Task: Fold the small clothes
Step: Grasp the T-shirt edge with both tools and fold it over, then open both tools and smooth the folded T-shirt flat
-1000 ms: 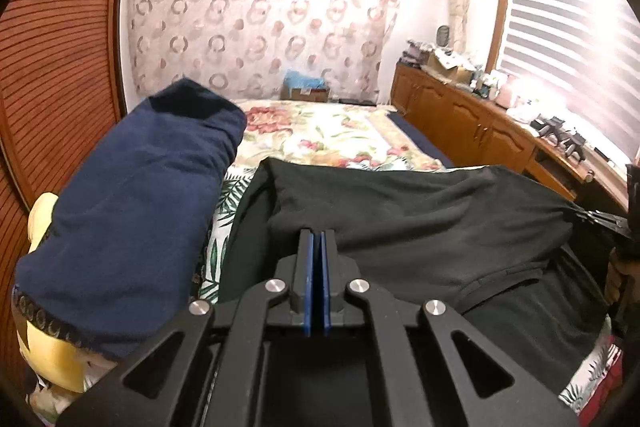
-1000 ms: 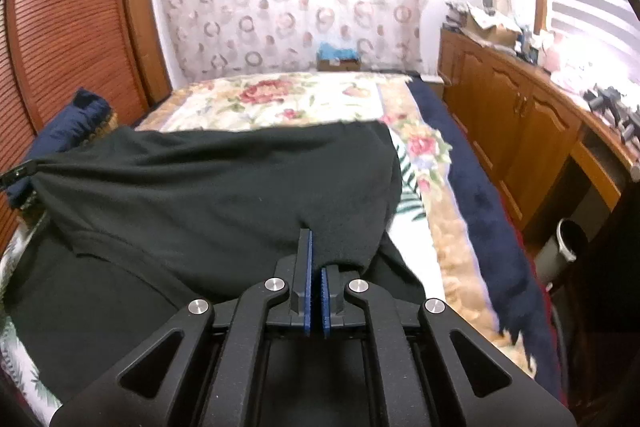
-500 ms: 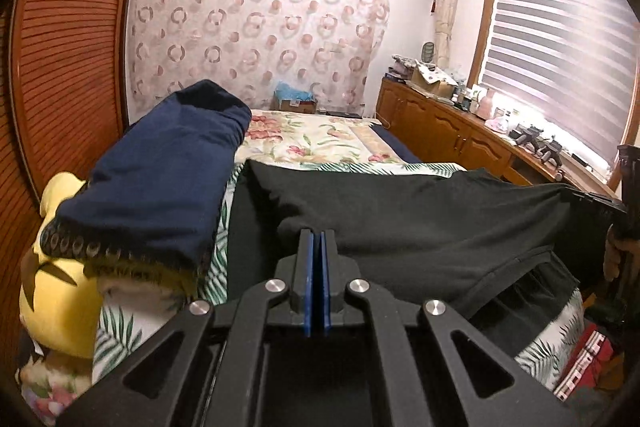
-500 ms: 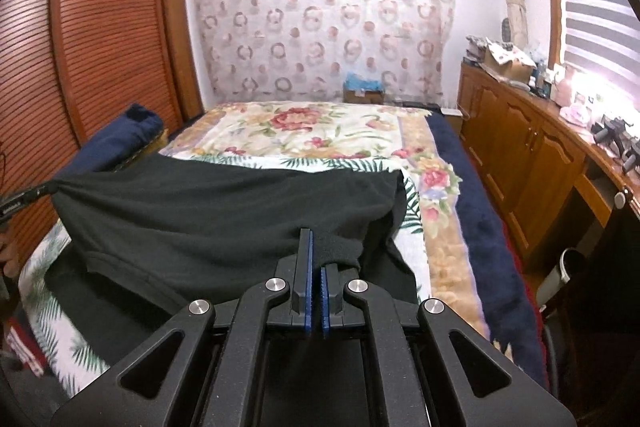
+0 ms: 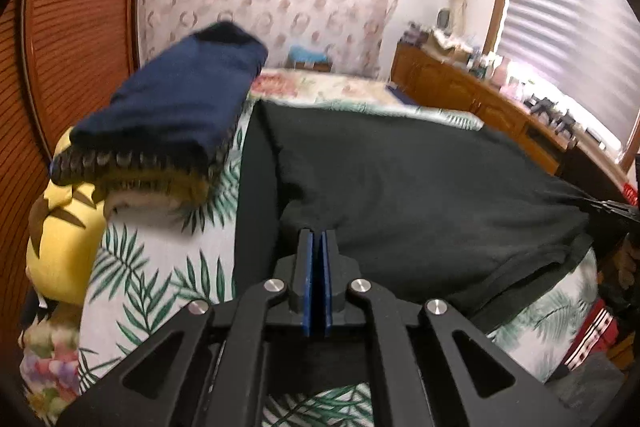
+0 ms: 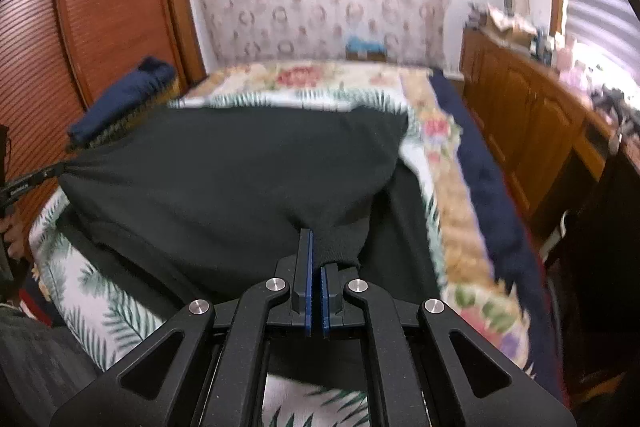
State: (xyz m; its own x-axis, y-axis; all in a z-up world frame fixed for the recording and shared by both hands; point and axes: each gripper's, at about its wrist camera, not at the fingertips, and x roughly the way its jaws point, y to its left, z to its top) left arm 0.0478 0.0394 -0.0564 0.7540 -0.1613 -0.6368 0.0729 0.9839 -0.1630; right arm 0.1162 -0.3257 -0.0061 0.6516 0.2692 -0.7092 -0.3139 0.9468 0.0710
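A black garment [image 5: 420,179] is stretched flat between my two grippers above the leaf-print bed cover [image 5: 152,267]. My left gripper [image 5: 317,239] is shut on one corner of its near edge. My right gripper [image 6: 317,239] is shut on the other corner, and the black garment [image 6: 224,179] spreads away from it to the left. A lower layer of the garment hangs under the held edge and rests on the bed. The right gripper's tip shows at the far right of the left wrist view [image 5: 612,207], and the left gripper's tip at the far left of the right wrist view [image 6: 28,183].
A folded navy blanket [image 5: 168,107] lies on a yellow pillow [image 5: 68,227] at the bed's left side, by the wooden slatted wardrobe [image 6: 100,15]. A wooden cabinet [image 6: 540,123] with clutter runs along the right under the window blinds. A floral bedspread [image 6: 320,79] covers the far bed.
Both grippers have pulled back toward the foot of the bed with the garment, so more leaf-print cover shows near them. Both stay shut on the garment.
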